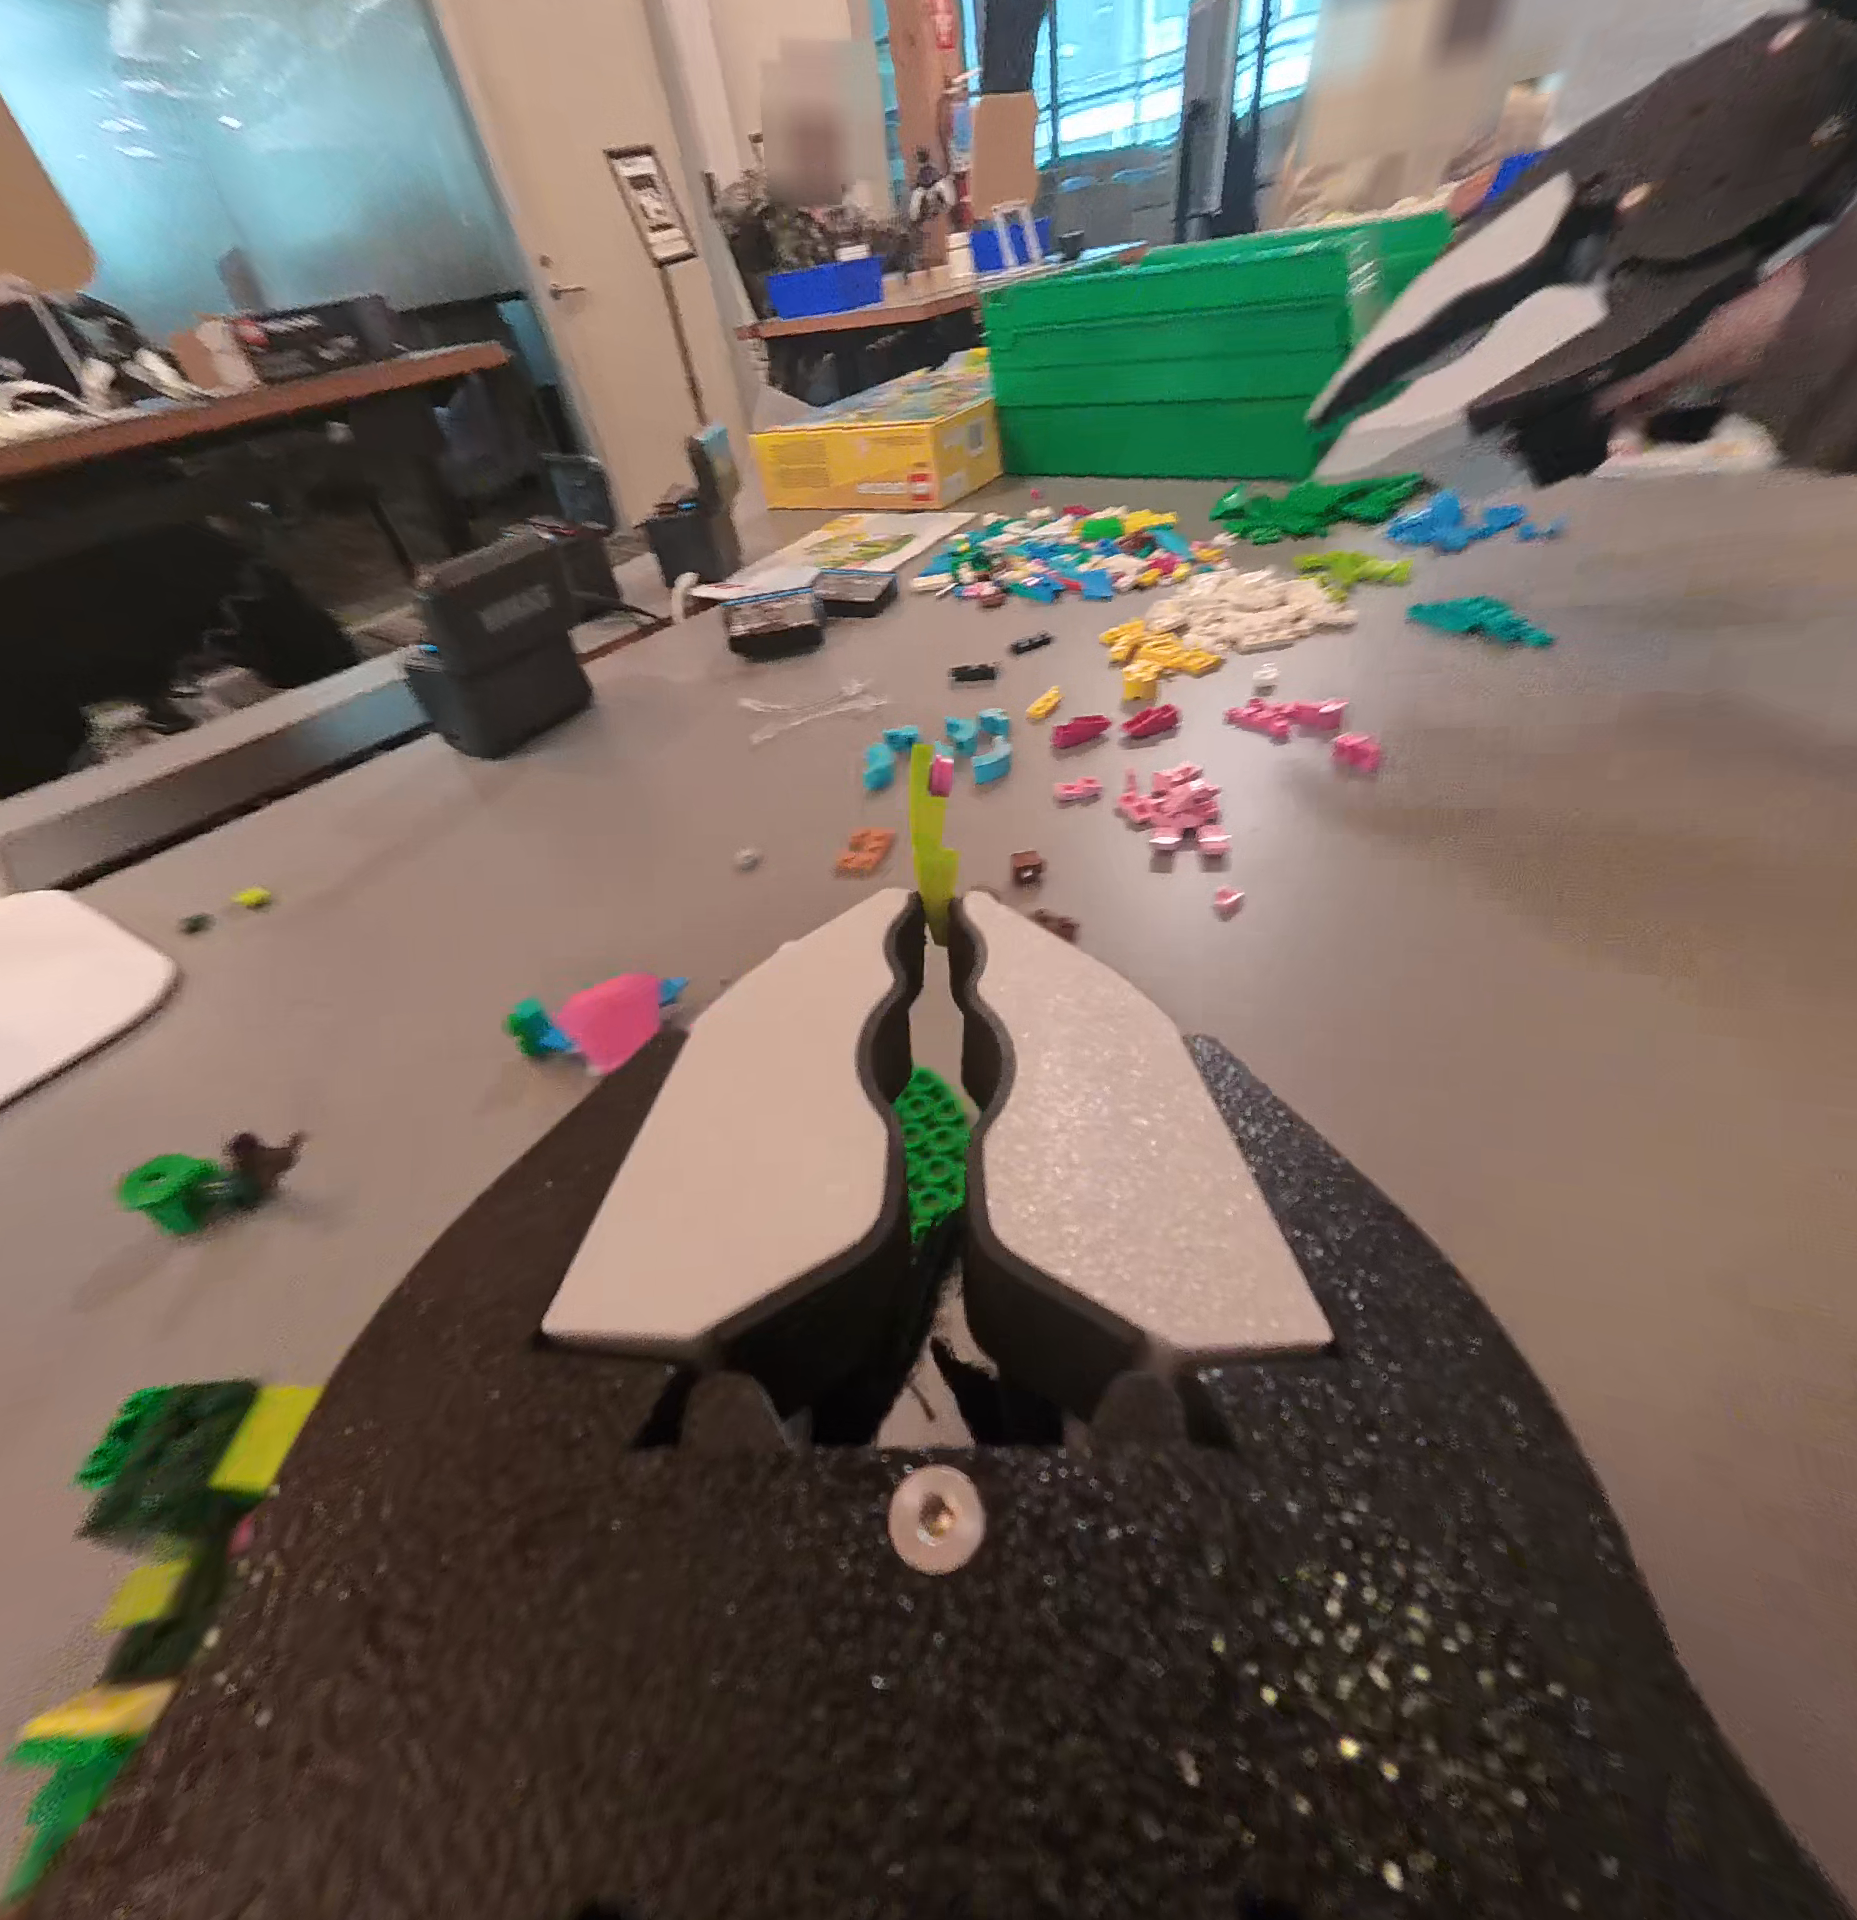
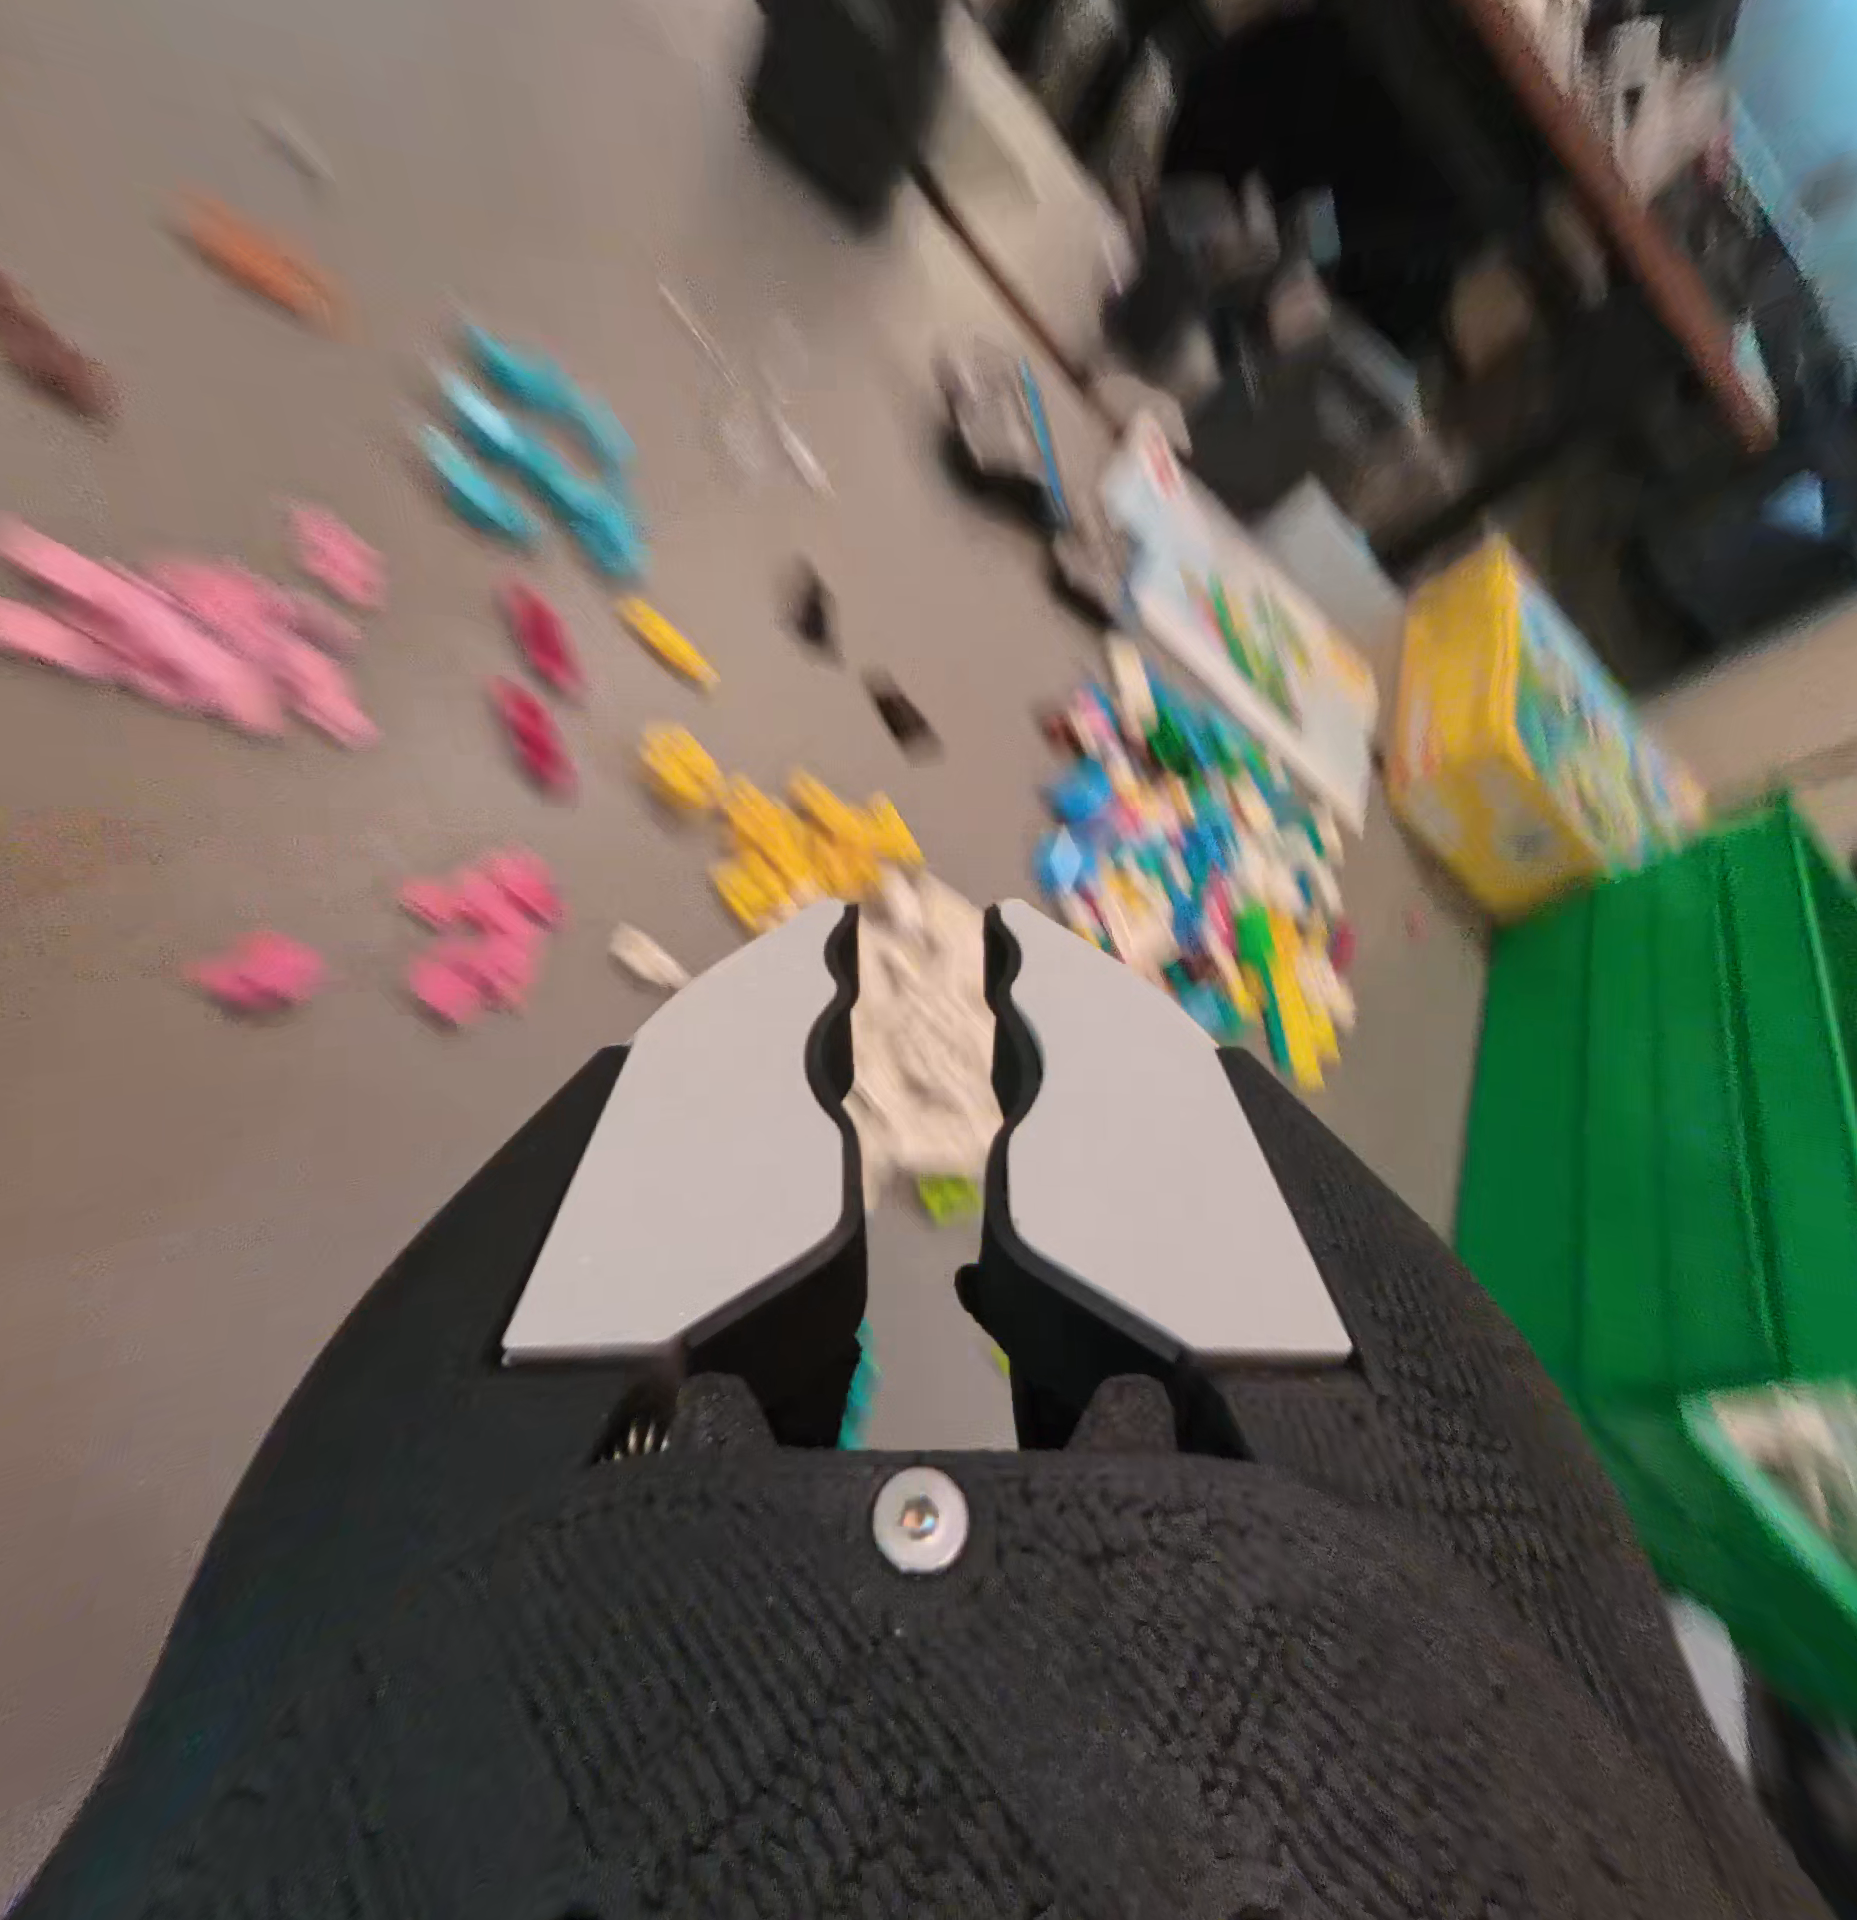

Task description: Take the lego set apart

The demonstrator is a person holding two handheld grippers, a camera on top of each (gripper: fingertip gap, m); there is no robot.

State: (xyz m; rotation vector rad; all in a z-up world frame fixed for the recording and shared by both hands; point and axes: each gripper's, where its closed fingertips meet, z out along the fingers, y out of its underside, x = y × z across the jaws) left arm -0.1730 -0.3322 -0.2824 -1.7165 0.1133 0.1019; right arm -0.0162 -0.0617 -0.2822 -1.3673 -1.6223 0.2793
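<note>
My left gripper (image 1: 943,909) is shut on a green studded lego piece (image 1: 934,1153). A lime-green part (image 1: 929,842) sticks out past its fingertips, with a small pink piece on it. More of the green and lime lego build (image 1: 165,1455) shows blurred at the lower left, beside the gripper body. My right gripper (image 2: 921,920) is open and empty, held above a white brick pile (image 2: 919,1029). It also shows in the left wrist view (image 1: 1329,442) at the upper right, raised over the table. The right wrist view is motion-blurred.
Loose bricks lie sorted by colour on the grey table: pink (image 1: 1173,805), yellow (image 1: 1152,649), white (image 1: 1246,613), green (image 1: 1308,509) and a mixed heap (image 1: 1059,566). Green bins (image 1: 1163,353) and a yellow box (image 1: 872,457) stand behind. Black boxes (image 1: 498,655) stand at the left edge. There is about 30 cm between the tips of the two grippers.
</note>
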